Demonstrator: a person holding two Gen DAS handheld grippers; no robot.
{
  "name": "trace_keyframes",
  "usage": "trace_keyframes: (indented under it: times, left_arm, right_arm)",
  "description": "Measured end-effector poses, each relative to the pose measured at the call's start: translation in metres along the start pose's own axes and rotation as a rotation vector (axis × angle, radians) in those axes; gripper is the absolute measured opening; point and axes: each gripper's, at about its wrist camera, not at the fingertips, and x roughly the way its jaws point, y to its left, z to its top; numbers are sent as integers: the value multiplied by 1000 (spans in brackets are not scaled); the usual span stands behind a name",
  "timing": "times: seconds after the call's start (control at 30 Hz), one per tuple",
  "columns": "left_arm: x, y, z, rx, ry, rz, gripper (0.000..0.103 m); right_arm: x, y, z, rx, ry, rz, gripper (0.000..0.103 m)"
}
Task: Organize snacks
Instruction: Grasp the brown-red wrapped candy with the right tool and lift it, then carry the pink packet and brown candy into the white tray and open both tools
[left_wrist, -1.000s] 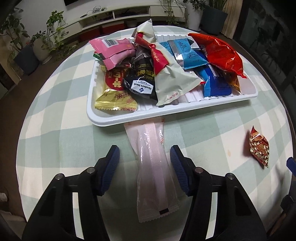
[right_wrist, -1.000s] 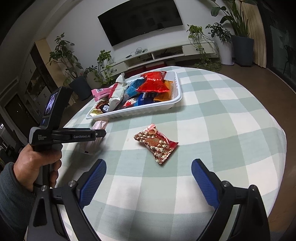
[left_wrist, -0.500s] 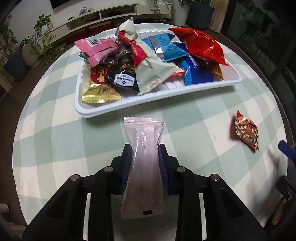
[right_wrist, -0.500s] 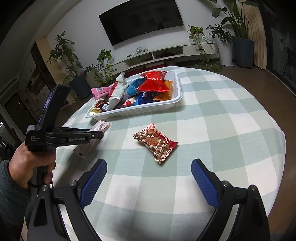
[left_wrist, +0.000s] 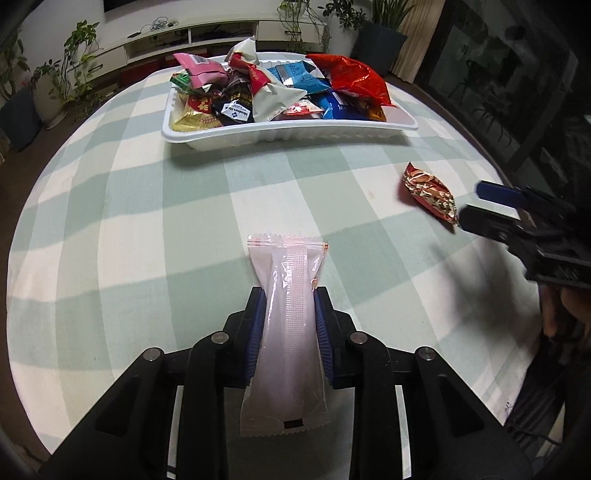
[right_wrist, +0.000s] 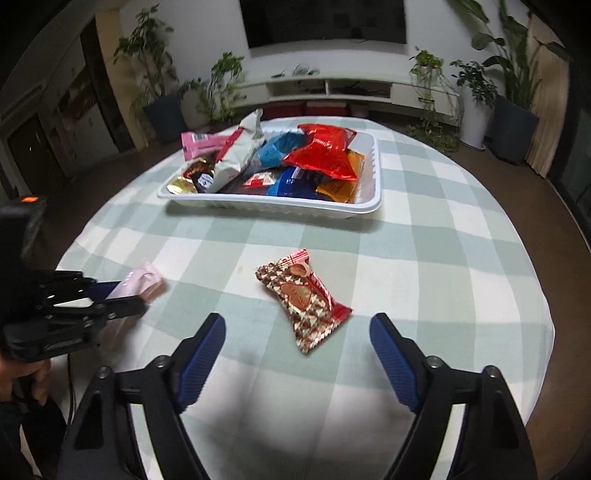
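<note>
Pink and pale, the long wafer packet (left_wrist: 286, 325) sits clamped between the blue pads of my left claw (left_wrist: 288, 325), squeezed at its middle with its crimped end pointing toward the tray. The white tray (left_wrist: 288, 131) stands toward the far edge of the checked tablecloth (left_wrist: 129, 221), already heaped with snacks: a big red bag (left_wrist: 351, 79), blue packets (left_wrist: 295, 75), a cream bag (left_wrist: 273, 98), a pink packet (left_wrist: 199, 68) at its left end, and a gold one (left_wrist: 194, 120) at its near left corner.

My right claw (right_wrist: 297, 354) hangs over the near part of the cloth with its jaws closing. The red-and-gold candy packet (right_wrist: 303, 295) lies flat on the cloth just ahead of them, partly between the pads, and neither pad touches it.

By my reckoning the job is nearly finished. Most of the snacks are in the tray, and only two are outside it: the one I hold and the one waiting under my right claw. What is left, I judge, is to carry the pink packet over the tray's near rim and let go, then grip the candy and bring it there too.
</note>
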Motion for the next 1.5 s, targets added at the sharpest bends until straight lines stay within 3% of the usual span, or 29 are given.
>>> trace_keyframes:
  times: [0.2, 0.37, 0.5, 0.6, 0.67, 0.7, 0.93, 1.2, 1.37, 1.5]
  left_arm:
    - [-17, 7, -11, -47, -32, -51, 24]
    - [-20, 11, -14, -76, -44, -103, 24]
    - [-21, 11, -17, -96, -46, -139, 24]
    - [-20, 12, -18, -105, -49, -148, 24]
    - [-20, 12, -19, -111, -50, -154, 24]
    - [-20, 13, -19, -112, -49, -156, 24]
    - [-22, 14, -19, -129, -52, -181, 24]
    - [-34, 20, -9, -151, -93, -223, 24]
    - [-47, 28, 12, -160, -134, -237, 24]
    - [-64, 36, 47, -153, -189, -236, 24]
  right_arm:
    - [27, 5, 17, -106, 115, -19, 76]
    - [46, 7, 17, -151, 204, -10, 62]
    - [47, 4, 19, -155, 216, 0, 60]
    - [46, 0, 22, -147, 227, -10, 49]
    - [45, -2, 23, -140, 230, -15, 35]
    - [46, -2, 23, -139, 231, -16, 35]
    - [42, 5, 18, -124, 207, -27, 28]
    - [16, 1, 18, 4, 102, 67, 27]
    - [-3, -7, 30, 68, 32, 114, 27]
    - [-18, -12, 58, 105, -44, 140, 27]
